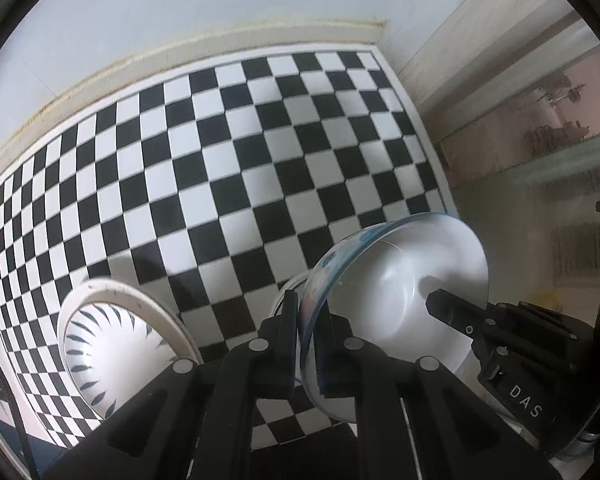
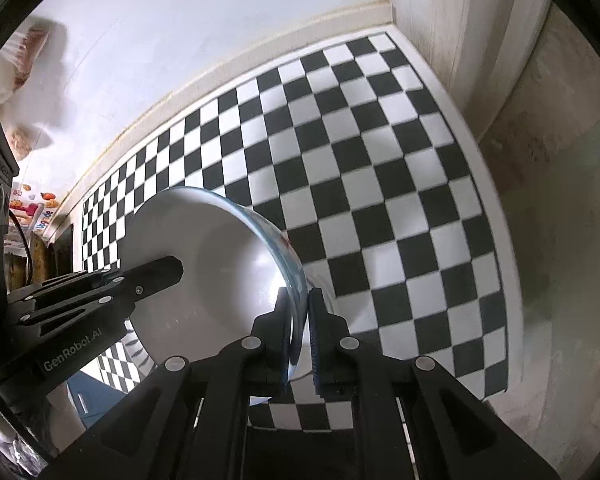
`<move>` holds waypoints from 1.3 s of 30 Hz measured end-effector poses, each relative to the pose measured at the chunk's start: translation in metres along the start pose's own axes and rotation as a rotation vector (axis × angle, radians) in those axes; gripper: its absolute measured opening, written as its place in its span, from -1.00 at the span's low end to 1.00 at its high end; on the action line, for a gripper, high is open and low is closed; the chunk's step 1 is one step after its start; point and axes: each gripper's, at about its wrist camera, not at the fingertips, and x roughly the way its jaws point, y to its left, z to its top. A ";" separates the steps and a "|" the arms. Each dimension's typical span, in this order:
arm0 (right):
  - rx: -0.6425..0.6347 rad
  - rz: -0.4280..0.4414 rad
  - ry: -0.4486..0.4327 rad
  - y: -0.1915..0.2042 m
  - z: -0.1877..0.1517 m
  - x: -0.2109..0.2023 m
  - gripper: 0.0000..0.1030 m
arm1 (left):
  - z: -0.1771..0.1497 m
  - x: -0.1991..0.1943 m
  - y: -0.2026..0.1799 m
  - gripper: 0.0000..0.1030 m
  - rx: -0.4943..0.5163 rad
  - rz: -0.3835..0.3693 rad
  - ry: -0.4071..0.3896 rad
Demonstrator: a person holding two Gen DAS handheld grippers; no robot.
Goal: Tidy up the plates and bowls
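Together, both hand-held grippers [image 1: 306, 320] clamp one bowl [image 1: 400, 280].

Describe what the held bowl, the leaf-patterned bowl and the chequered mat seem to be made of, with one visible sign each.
Blue-rimmed bowl: probably glazed ceramic, given its glossy white inside with sharp highlights. Leaf-patterned bowl: likely glazed ceramic too, smooth with painted dark leaves. Chequered mat: seemingly printed paper or vinyl, flat and matte.
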 end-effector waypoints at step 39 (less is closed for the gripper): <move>0.070 -0.029 0.173 -0.016 -0.019 0.073 -0.81 | -0.023 0.059 0.011 -0.89 -0.013 0.082 0.144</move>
